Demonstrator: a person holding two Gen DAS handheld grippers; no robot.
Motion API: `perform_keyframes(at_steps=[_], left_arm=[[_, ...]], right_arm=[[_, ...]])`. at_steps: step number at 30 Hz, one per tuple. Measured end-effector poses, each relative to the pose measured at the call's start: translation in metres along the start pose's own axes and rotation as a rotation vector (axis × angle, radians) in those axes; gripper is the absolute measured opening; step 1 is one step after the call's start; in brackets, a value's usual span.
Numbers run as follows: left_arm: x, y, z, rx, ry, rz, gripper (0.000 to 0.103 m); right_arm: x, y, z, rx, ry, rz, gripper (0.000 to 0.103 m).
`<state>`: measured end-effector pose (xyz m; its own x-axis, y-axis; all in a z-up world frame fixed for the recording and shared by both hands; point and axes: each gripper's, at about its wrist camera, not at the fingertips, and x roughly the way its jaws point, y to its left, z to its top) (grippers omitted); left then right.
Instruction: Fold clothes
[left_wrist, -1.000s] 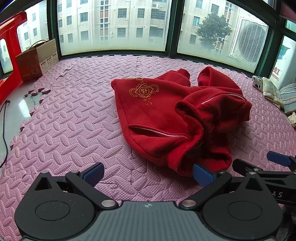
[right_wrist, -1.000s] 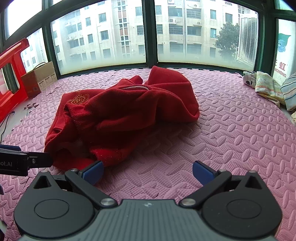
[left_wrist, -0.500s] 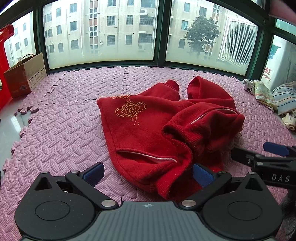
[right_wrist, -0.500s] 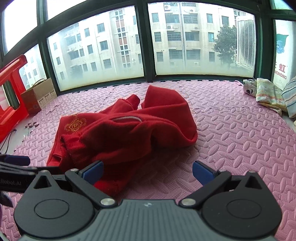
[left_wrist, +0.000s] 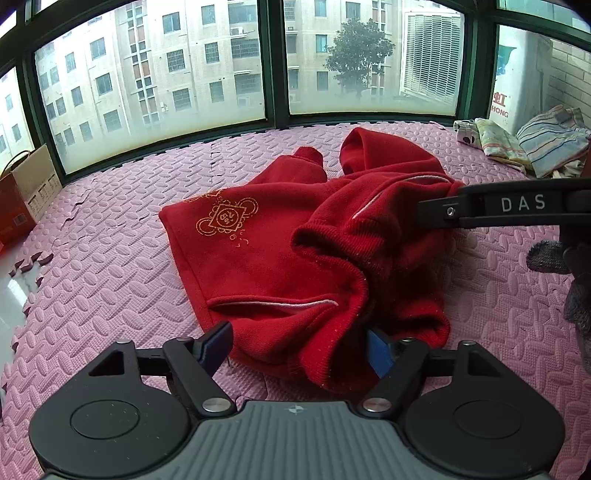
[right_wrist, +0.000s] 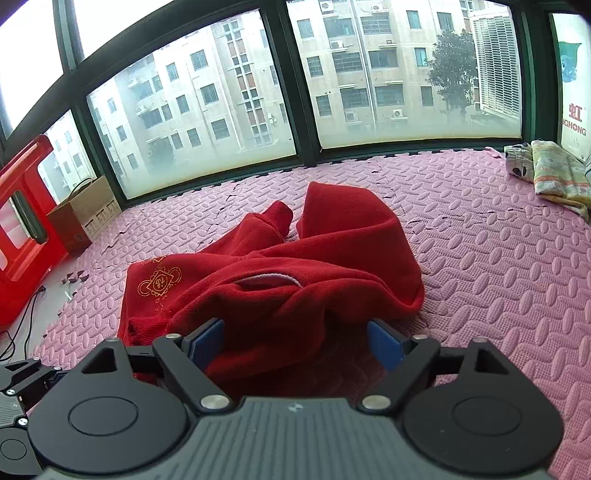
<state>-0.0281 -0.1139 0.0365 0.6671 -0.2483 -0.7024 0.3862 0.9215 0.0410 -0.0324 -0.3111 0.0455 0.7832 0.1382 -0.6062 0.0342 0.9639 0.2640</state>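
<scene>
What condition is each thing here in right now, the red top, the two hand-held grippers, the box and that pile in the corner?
Red hoodie: crumpled, unfolded, on the pink mat.
Left hand-held gripper: open, hem between its fingers.
Right hand-held gripper: open, cloth between its fingers.
Cardboard box: top open.
Corner clothes: piled loosely.

Both wrist views sit low over the pink mat (left_wrist: 110, 280), close to the red hoodie (left_wrist: 280, 258), facing the windows (right_wrist: 207, 122); the right looks from further right. Both share hoodie and windows.
</scene>
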Motion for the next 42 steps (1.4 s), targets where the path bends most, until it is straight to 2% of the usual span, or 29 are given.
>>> perform_keyframes(at_steps=[2, 4, 7, 8, 10, 13, 17, 24, 26, 29, 31, 33, 37, 40, 42], left_arm=[[0.0, 0.002, -0.001, 0.003, -0.001, -0.004, 0.057], [0.0, 0.003, -0.001, 0.006, -0.005, -0.012, 0.051], [-0.003, 0.005, -0.001, 0.013, -0.014, -0.028, 0.036], [-0.004, 0.005, -0.001, 0.017, -0.019, -0.031, 0.031], [-0.008, 0.006, 0.0, 0.016, -0.03, -0.035, 0.027], [-0.016, 0.011, 0.0, 0.01, -0.044, -0.043, 0.023], [-0.032, 0.02, -0.002, 0.007, -0.064, -0.054, 0.02], [-0.071, 0.037, -0.024, 0.006, -0.067, -0.125, 0.02], [-0.079, 0.038, -0.033, 0.014, -0.057, -0.149, 0.02], [-0.087, 0.035, -0.045, 0.034, -0.04, -0.174, 0.023], [-0.09, 0.033, -0.052, 0.043, -0.029, -0.182, 0.028], [-0.092, 0.033, -0.055, 0.036, -0.029, -0.184, 0.028], [-0.095, 0.035, -0.058, 0.032, -0.046, -0.176, 0.032], [-0.096, 0.033, -0.062, 0.046, -0.056, -0.175, 0.032], [-0.095, 0.033, -0.064, 0.056, -0.057, -0.177, 0.032]], right_arm=[[0.003, -0.002, 0.0, 0.018, 0.008, 0.018, 0.073], [0.007, -0.003, -0.001, 0.036, 0.017, 0.035, 0.063], [0.012, -0.005, -0.001, 0.063, 0.029, 0.062, 0.033], [0.012, -0.005, -0.001, 0.065, 0.029, 0.063, 0.029], [0.006, -0.007, -0.002, 0.072, 0.021, 0.064, 0.014], [-0.009, -0.012, -0.001, 0.088, 0.005, 0.074, 0.009], [-0.031, -0.022, -0.003, 0.101, -0.002, 0.078, 0.008], [-0.07, -0.014, -0.017, -0.002, 0.037, 0.062, 0.004], [-0.08, -0.011, -0.021, -0.034, 0.049, 0.057, 0.004], [-0.096, -0.006, -0.027, -0.082, 0.067, 0.05, 0.01], [-0.106, -0.003, -0.031, -0.114, 0.078, 0.045, 0.019], [-0.114, 0.0, -0.034, -0.142, 0.089, 0.044, 0.046], [-0.1, 0.034, -0.05, -0.259, 0.166, 0.151, 0.057], [-0.092, 0.055, -0.066, -0.35, 0.218, 0.19, 0.069], [-0.088, 0.065, -0.077, -0.423, 0.233, 0.178, 0.07]])
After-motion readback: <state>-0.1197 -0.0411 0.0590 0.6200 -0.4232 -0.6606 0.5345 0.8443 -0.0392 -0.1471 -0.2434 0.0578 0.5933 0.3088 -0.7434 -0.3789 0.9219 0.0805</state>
